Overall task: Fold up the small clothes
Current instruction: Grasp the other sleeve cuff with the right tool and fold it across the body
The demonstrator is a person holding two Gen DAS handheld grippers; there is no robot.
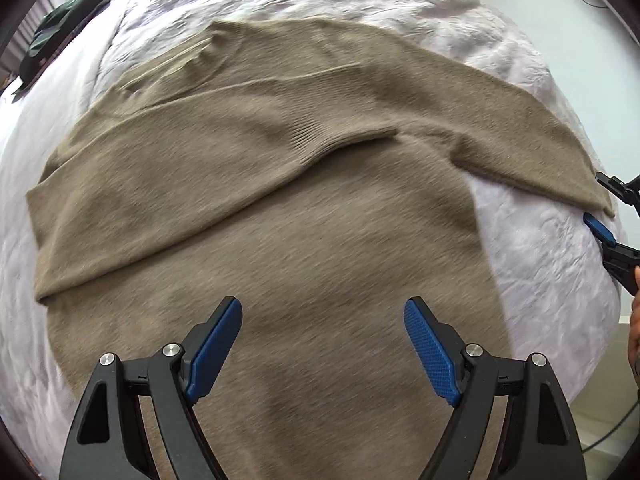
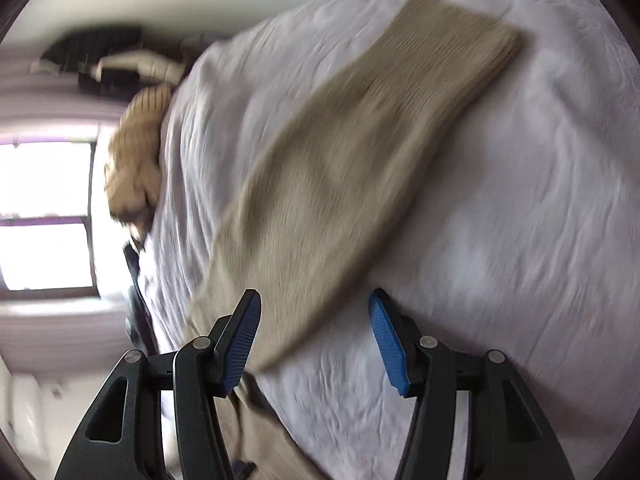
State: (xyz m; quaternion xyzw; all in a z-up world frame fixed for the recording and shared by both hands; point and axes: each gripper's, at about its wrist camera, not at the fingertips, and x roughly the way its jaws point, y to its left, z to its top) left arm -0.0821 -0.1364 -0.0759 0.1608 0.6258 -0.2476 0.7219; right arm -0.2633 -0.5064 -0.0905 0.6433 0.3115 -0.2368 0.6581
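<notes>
A tan knit sweater [image 1: 280, 208] lies spread on a pale lilac bedsheet [image 1: 360, 4]. One sleeve [image 1: 180, 184] is folded across its body; the other sleeve [image 1: 520, 136] stretches out to the right. My left gripper [image 1: 322, 312] is open and empty, hovering over the sweater's lower body. My right gripper [image 1: 600, 204] shows at the right edge, open, at the cuff of the outstretched sleeve. In the blurred right wrist view that sleeve [image 2: 360, 152] runs away from my open right gripper [image 2: 316, 312], cuff [image 2: 460, 40] at the far end.
Dark clothing [image 1: 60, 28] lies at the bed's far left corner. A tan ribbed garment [image 2: 136, 152] is heaped at the bed's edge near a bright window [image 2: 44, 216]. The floor [image 1: 612, 412] shows past the bed's right edge.
</notes>
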